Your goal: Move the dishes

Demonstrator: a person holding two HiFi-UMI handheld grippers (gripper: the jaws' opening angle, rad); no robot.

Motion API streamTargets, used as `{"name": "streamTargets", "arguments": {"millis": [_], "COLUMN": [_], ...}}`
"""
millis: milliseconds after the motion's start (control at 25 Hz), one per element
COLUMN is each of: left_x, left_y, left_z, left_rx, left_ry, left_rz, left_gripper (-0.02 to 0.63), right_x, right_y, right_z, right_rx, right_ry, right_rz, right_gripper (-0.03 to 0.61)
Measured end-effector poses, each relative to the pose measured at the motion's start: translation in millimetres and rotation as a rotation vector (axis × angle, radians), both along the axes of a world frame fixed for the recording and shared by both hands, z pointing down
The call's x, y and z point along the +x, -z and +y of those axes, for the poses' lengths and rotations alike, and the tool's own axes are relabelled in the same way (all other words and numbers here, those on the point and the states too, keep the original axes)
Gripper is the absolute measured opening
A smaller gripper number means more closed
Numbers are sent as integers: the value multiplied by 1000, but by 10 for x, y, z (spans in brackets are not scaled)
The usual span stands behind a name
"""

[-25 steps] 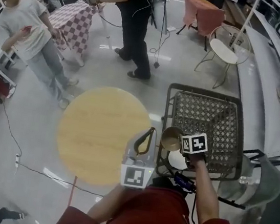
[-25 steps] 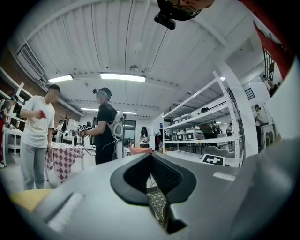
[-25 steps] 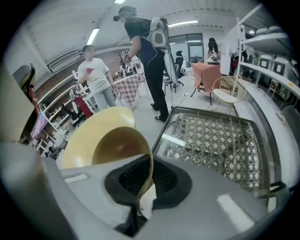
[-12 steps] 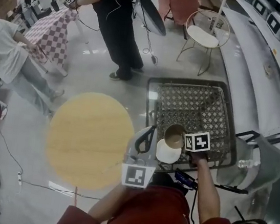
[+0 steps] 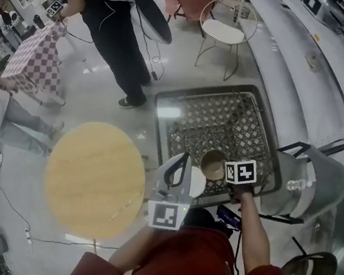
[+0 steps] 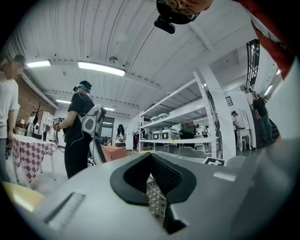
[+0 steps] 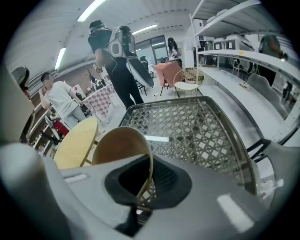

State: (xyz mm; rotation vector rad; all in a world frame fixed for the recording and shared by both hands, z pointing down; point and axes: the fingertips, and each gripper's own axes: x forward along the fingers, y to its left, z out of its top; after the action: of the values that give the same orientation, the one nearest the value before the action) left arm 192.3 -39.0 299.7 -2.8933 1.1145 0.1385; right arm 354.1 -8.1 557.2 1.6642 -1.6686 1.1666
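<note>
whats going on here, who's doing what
A person in a red shirt holds a gripper in each hand. The right gripper is clamped on the rim of a tan bowl, holding it over a metal lattice table. The left gripper is shut with nothing in it; a white plate shows just beside it. A round wooden table stands to the left.
</note>
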Motion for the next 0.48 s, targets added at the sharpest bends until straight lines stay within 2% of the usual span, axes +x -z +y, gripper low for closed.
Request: {"name": "streamTargets", "arguments": {"millis": [480], "left_x": [525], "left_y": [-236], "left_z": [62], "left_rx": [-26], "left_ry": [-36], "left_rz": [-9], "left_gripper": [6], "right_x": [387], "right_y": [-473], "right_z": [68], "right_rx": [-43], "right_ry": [-40], "right_rz": [-29], "right_gripper": [11]}}
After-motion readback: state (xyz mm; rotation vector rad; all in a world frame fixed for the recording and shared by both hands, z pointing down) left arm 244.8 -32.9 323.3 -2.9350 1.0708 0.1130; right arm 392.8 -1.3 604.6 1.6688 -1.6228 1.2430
